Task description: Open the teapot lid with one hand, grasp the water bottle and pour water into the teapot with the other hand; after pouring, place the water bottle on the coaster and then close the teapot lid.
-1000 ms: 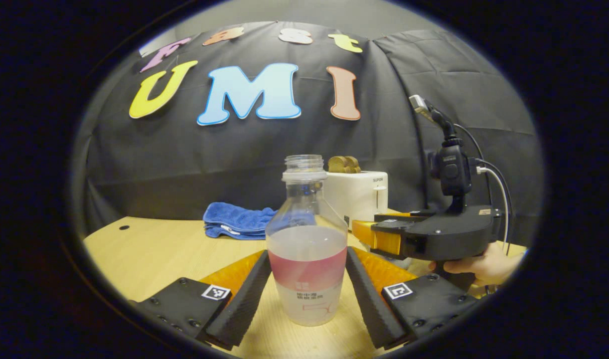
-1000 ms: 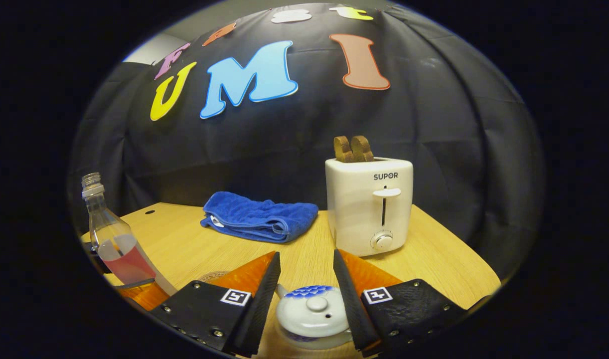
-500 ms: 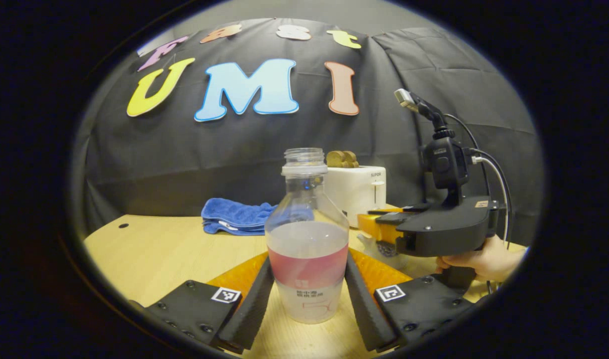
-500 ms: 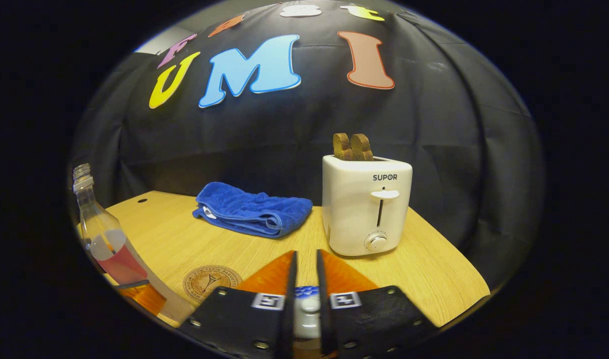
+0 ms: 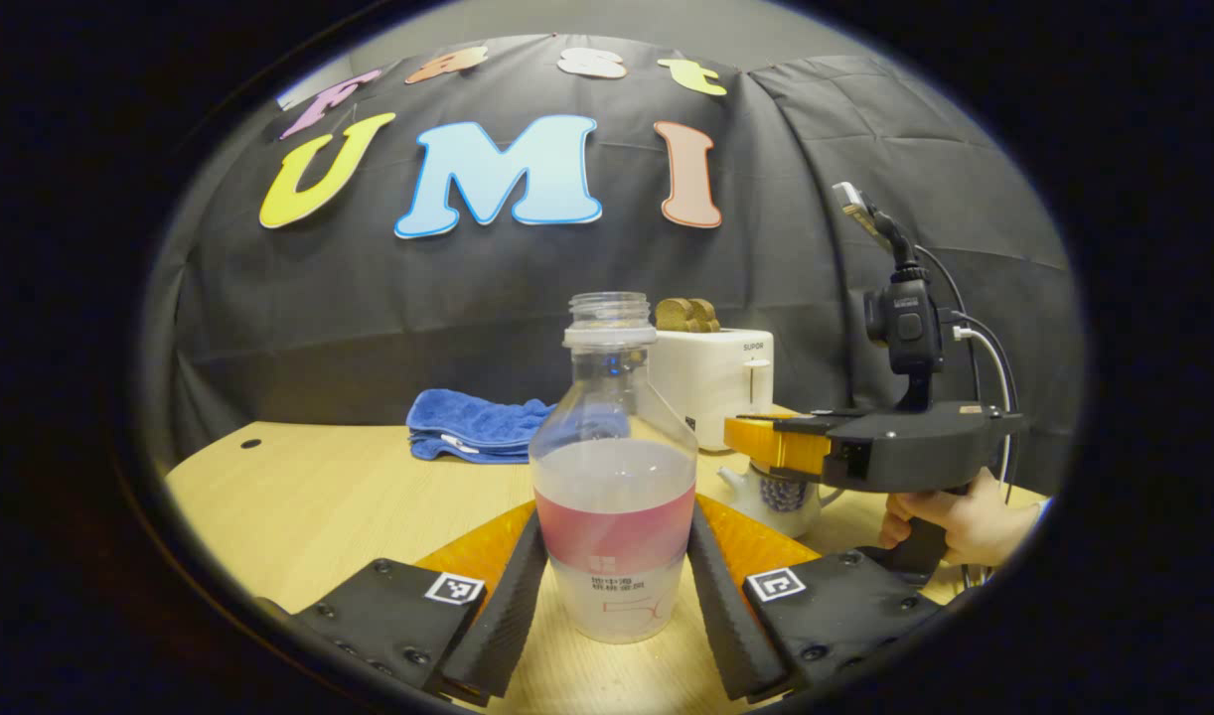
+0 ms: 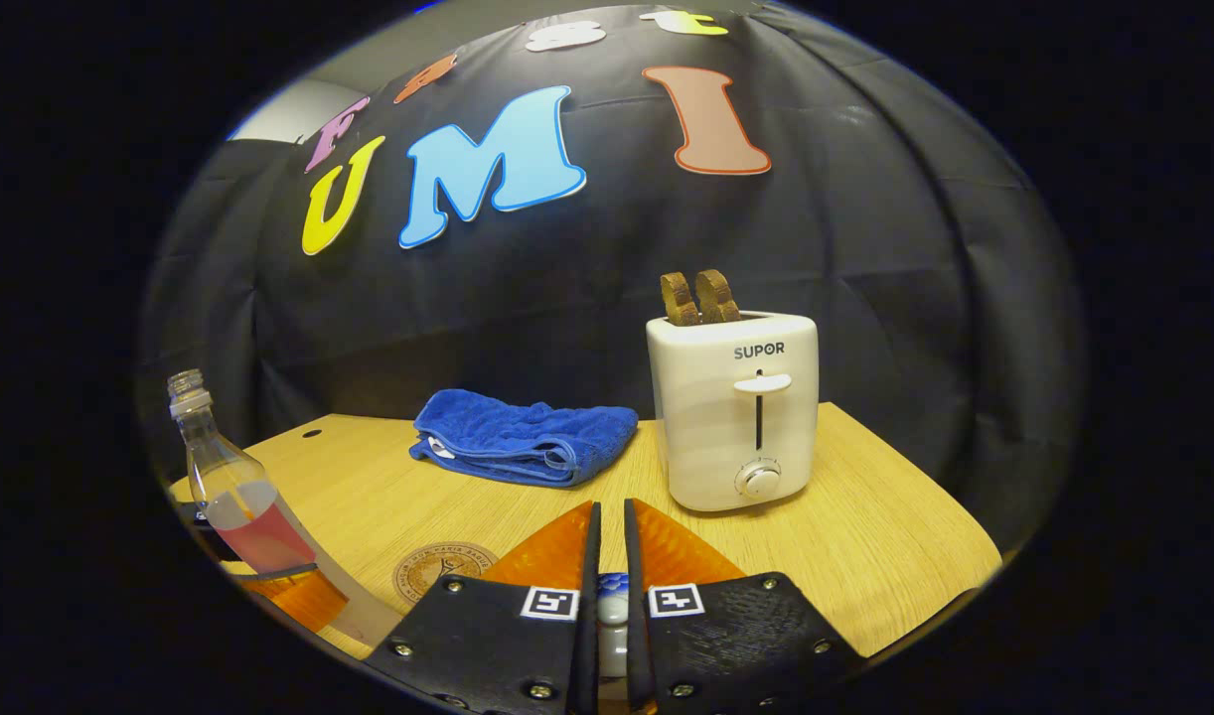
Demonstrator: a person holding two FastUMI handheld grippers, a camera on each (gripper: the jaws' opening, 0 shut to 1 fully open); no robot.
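On the table: one bottle, uncapped, left of the toaster; one teapot in front of the toaster; one toaster; two toast slices in its slots; one blue towel left of the toaster; one round coaster in front of the towel. Two grippers: left, right.

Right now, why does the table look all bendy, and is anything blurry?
In the left gripper view the fisheye lens bows the table edge; the water bottle looks sharp. In the right gripper view the bottle leans from edge distortion, and the toaster is crisp.
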